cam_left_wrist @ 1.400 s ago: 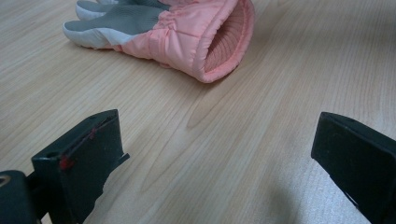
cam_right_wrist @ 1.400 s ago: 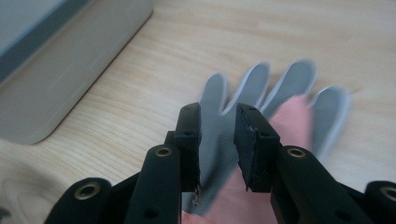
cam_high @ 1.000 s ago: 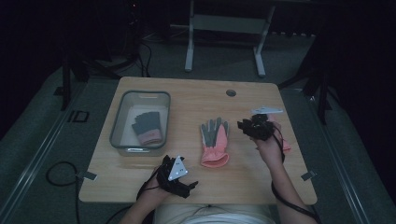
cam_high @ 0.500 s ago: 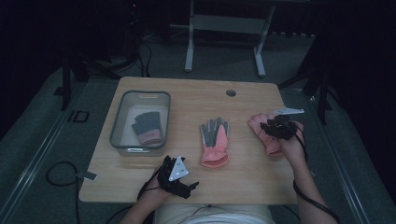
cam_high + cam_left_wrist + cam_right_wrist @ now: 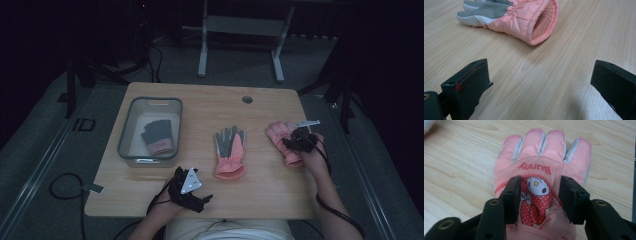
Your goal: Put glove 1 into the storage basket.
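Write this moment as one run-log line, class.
right gripper: jaws just opening, over pink glove | left gripper: open, idle on table | middle glove: untouched

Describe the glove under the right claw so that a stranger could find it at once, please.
On the wooden table, look right, past the clear bin and the middle glove. This pink glove lies back up under the right claw, showing the word Bunny and a cartoon patch.
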